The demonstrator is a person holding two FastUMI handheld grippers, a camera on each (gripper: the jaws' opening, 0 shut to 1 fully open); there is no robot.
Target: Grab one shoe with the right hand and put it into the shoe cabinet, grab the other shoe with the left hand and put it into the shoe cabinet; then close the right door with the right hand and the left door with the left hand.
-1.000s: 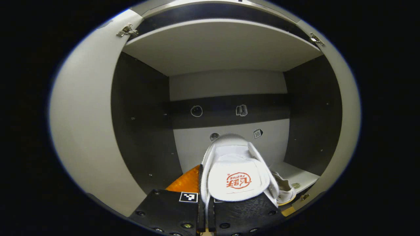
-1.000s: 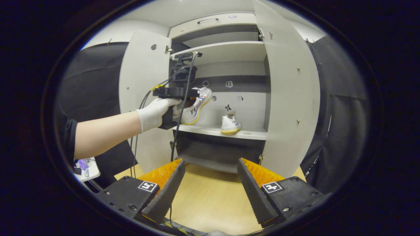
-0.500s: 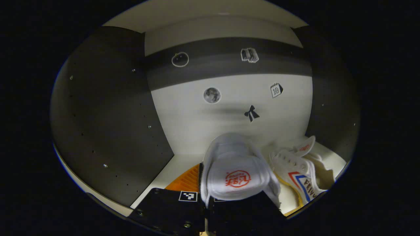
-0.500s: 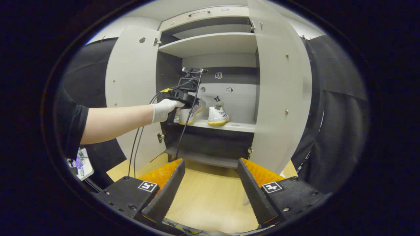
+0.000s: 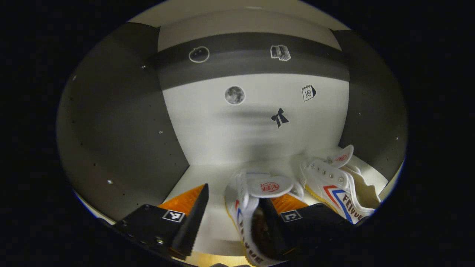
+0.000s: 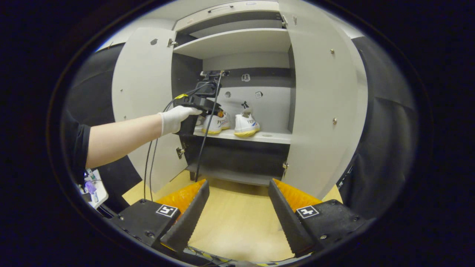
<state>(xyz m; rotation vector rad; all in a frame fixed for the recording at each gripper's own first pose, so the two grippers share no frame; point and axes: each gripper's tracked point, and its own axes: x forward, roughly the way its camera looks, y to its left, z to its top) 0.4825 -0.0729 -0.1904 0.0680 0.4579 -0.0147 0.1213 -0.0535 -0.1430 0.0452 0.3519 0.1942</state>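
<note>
Now, view by view.

Left gripper view, fingers: the left gripper stands spread wide, gripping nothing; one finger lies out on the bare shelf, the other sits inside the mouth of the near shoe.
Left gripper view, near shoe: it rests on the shelf with its tongue up and its long axis running away from the camera toward the back wall, roughly in line with the fingers. Whether the inner finger touches the lining I cannot tell.
Left gripper view, far shoe: the second shoe lies just beside the first on its right, toe also pointing inward.
Left gripper view, judgement: a straight pull back along the shoe's axis looks safest, since a sideways exit could drag the collar.

Right gripper view, fingers: the right gripper is open and empty, hanging over the wooden floor well apart from the shoe cabinet.
Right gripper view, shoes: both sit side by side on the middle shelf, with a gloved hand holding the other gripper at them.
Right gripper view, doors: the left door and right door both stand open; the right door is nearer this gripper, so closing it seems the coming step.
</note>
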